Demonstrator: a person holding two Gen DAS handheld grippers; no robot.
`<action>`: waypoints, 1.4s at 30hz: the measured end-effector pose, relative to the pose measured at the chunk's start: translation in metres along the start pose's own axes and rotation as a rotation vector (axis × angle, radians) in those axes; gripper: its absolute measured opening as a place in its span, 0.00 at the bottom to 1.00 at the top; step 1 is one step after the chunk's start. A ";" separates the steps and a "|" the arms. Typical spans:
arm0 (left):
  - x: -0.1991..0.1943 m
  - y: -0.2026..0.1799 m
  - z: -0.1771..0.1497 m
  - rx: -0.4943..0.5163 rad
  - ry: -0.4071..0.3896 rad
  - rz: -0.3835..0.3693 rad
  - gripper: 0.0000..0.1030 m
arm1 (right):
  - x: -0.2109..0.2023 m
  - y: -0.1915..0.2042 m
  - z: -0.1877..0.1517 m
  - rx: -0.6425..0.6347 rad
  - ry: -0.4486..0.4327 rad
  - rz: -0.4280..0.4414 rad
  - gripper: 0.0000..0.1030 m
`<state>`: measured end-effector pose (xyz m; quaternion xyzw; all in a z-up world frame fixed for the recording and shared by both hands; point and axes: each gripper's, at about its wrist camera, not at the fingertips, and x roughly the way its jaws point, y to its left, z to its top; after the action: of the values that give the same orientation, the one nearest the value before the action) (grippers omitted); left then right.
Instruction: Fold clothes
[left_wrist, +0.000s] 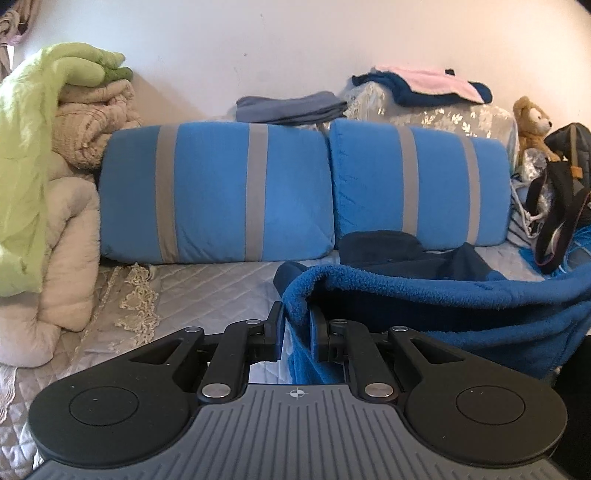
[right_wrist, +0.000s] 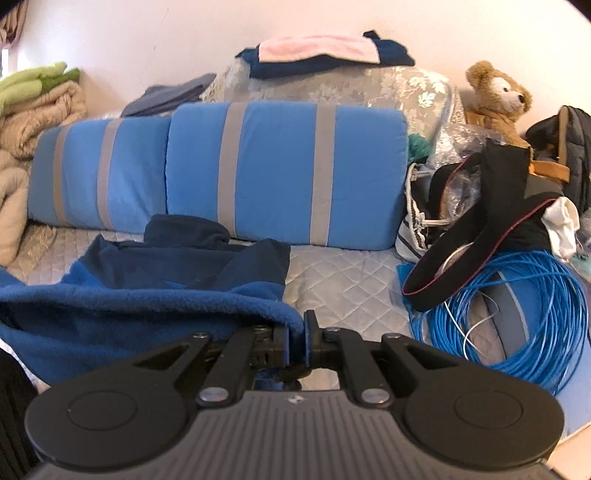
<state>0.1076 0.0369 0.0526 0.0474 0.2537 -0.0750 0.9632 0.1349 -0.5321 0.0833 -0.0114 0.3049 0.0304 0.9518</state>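
- your left gripper (left_wrist: 297, 328) has its jaws drawn in on one corner of the blue fleece garment (left_wrist: 443, 306); the fabric hangs down between the fingers.
- your right gripper (right_wrist: 296, 341) pinches the other corner of the same garment (right_wrist: 147, 306), jaws nearly together with the fleece edge caught between them.
- the garment sags between your two grippers, its far part, with a dark navy lining showing, lying on the quilted sofa seat (left_wrist: 221, 288) in front of the cushions.
- two blue cushions with grey stripes (left_wrist: 218, 192) stand along the back of the seat, behind the garment.
- on the sofa back sit a folded grey-blue cloth (left_wrist: 291, 107) and a pink and navy folded pile (right_wrist: 325, 51).
- to your left, beige blankets with a green one on top (left_wrist: 44, 147) are heaped.
- to your right, a teddy bear (right_wrist: 498, 99), a black bag (right_wrist: 498, 214) and a coil of blue cable (right_wrist: 517, 314) crowd the seat's end.
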 end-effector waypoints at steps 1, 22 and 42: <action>0.005 0.001 0.002 0.002 0.010 0.000 0.14 | 0.006 0.000 0.004 -0.003 0.012 0.001 0.08; 0.101 0.024 0.016 0.009 0.211 0.059 0.15 | 0.123 -0.006 0.043 0.060 0.174 0.031 0.08; 0.200 0.046 0.003 -0.010 0.389 0.088 0.16 | 0.237 0.017 0.040 0.056 0.318 -0.020 0.08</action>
<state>0.2890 0.0572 -0.0414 0.0673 0.4330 -0.0211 0.8986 0.3492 -0.5020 -0.0221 0.0075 0.4524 0.0100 0.8917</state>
